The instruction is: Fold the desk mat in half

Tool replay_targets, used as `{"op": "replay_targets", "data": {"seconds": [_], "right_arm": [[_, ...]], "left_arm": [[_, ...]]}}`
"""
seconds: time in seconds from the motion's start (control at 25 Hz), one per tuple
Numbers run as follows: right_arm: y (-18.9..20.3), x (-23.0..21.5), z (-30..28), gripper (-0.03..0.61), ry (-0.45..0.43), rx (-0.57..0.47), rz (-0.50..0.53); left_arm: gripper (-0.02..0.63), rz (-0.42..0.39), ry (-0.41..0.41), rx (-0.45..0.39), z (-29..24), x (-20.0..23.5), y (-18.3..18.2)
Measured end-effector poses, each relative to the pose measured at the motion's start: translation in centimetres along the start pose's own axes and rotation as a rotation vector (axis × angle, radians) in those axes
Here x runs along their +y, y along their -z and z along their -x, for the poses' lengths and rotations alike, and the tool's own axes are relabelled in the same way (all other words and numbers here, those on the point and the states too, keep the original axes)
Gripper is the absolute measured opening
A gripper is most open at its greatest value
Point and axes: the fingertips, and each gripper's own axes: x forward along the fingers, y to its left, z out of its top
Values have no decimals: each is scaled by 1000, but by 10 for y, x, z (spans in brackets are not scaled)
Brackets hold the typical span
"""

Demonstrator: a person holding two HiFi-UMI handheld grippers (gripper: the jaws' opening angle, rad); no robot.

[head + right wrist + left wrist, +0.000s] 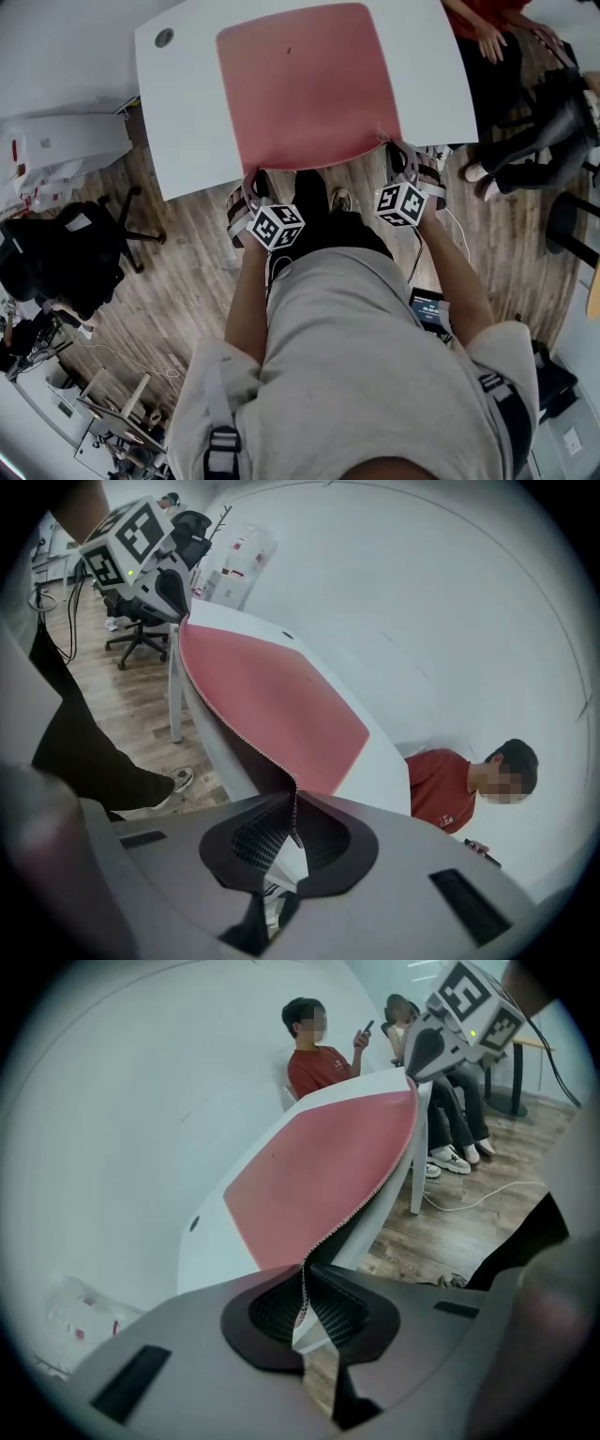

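Two hand-held grippers pinch the near corners of a red desk mat (305, 84), which lies mostly flat on a white worktop (187, 103). The left gripper (253, 183) has its fingers (272, 1305) pressed onto the mat's near left corner, raised just off the worktop's edge. The right gripper (401, 155) clamps the near right corner the same way. From above, the marker cubes (277, 226) and the person's arms (246, 291) hide both pinched corners. The worktop's far edge is cut off at the top, and a seated person (487, 28) beyond it shows only in part.
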Motion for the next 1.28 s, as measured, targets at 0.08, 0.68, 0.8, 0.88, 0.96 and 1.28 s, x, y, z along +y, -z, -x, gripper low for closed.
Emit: {"op": "replay_targets", "data": {"seconds": [0.08,0.68,0.8,0.88,0.96,1.28], "right_arm": [[1,0,-1,52,-11,11,-5],[0,-6,-22,52,-65,58,-58],[-1,-6,-25,52,-68,59,-65],[-2,-6,-25,52,-70,57,-70],[-4,-6,-27,52,-73,55,-78],[-5,-10,-33,52,-87,52,-88]], "left_arm": [[32,32,43,17,-4,1,-1],[32,124,160,38,-20,1,-7],[32,136,174,43,-21,1,-7],[32,137,179,46,-21,2,-6],[32,140,186,52,-22,3,-5],[32,161,197,58,-23,4,-6]]}}
